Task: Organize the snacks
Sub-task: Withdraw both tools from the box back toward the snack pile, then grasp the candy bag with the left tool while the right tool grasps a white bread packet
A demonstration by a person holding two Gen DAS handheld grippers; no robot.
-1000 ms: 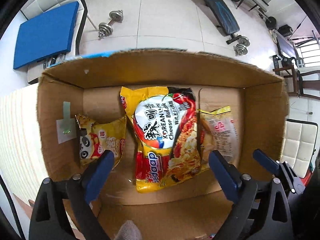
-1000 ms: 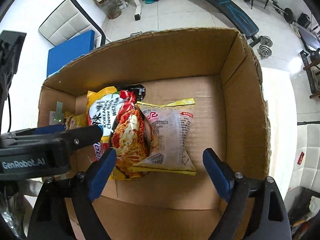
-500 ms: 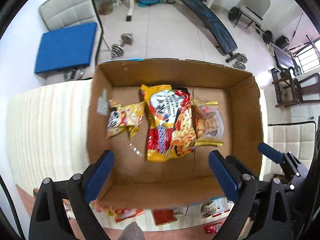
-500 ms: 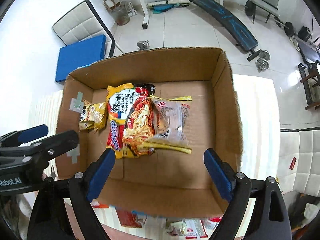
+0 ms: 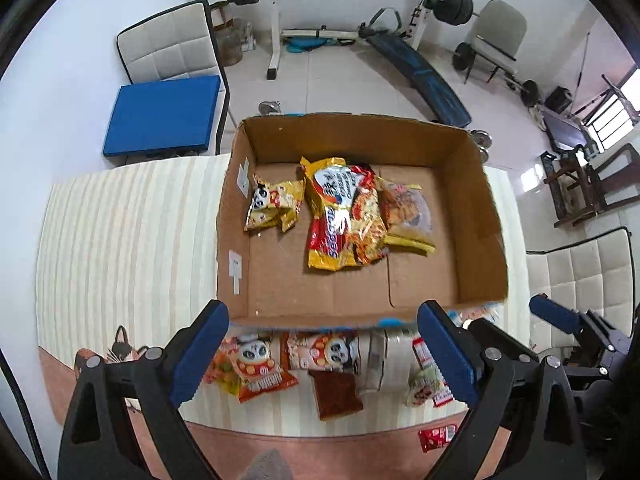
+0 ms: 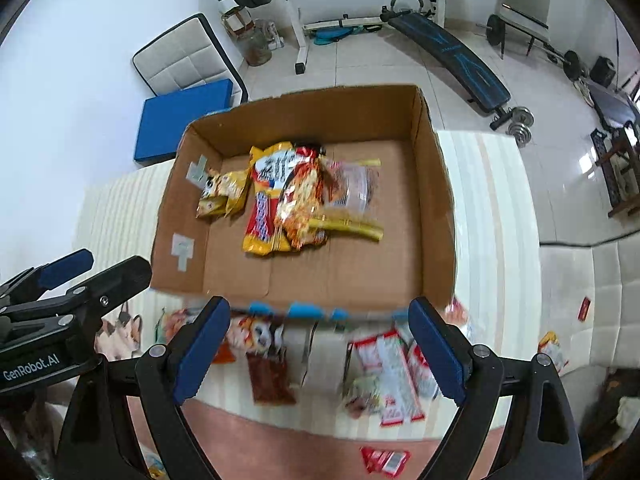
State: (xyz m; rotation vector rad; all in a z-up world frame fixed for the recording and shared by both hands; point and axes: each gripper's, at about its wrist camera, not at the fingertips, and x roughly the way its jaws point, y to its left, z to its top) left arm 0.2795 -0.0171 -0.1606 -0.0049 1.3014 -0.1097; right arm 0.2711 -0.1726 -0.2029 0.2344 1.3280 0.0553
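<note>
Snacks lie in two groups: three packets inside the cardboard box [image 5: 476,216] and a loose row on the striped tablecloth [image 5: 128,240] just in front of its near wall. Compared with a second ago, both cameras are now higher and farther back, so the whole box and the loose row have come into view. Inside, the small yellow panda packet [image 5: 274,204] is at the left, the big noodle packet [image 5: 342,212] in the middle, the clear cracker packet [image 5: 406,212] overlapped by its right edge. The left gripper [image 5: 322,356] is wide open and holds nothing. The right gripper [image 6: 320,350] is also wide open and empty, above the loose packets [image 6: 394,368].
</note>
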